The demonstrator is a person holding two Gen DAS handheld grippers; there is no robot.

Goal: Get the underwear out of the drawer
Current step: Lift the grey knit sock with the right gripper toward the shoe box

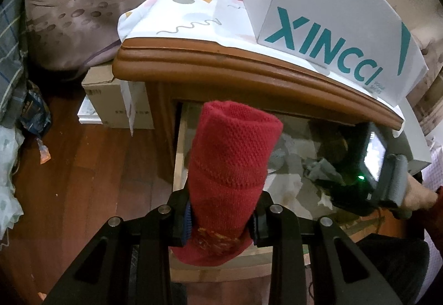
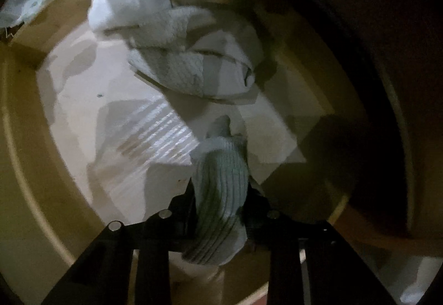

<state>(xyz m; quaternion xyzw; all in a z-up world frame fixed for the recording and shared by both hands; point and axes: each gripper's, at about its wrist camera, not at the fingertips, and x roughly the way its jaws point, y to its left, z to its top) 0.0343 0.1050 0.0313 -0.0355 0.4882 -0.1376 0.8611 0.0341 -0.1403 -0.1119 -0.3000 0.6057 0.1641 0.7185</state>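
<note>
In the left wrist view, the left gripper (image 1: pixel 221 217) has its jaws pinched on a rolled red knit garment (image 1: pixel 229 163), which stands up between the fingers, its open end tipped toward the drawer (image 1: pixel 180 155). The drawer is pulled out from a brown wooden nightstand (image 1: pixel 221 61), and the red roll is held above the drawer's front edge, clear of the inside. Inside the drawer lie crumpled pale and grey pieces on a white liner. The right gripper (image 1: pixel 368 166) reaches into the drawer from the right, under the nightstand's top lip, a green light glowing on its body. On top of the nightstand lies a patterned white cloth (image 1: pixel 188 11), and on that cloth stands a white box with teal lettering (image 1: pixel 326 28). Left of the nightstand, a cardboard box (image 1: pixel 110 100) sits on the wooden floor (image 1: pixel 83 166). In the right wrist view, the right gripper (image 2: pixel 221 216) is inside the drawer (image 2: pixel 25 138), jaws closed on a pale ribbed grey-green garment (image 2: pixel 221 188) that rises between the fingers just above the drawer's white liner. Farther back in the drawer, a bundle of white and grey textured garments (image 2: pixel 177 50) rests near the rear wall, apart from the gripped piece. The right side of the drawer is in deep shadow.
</note>
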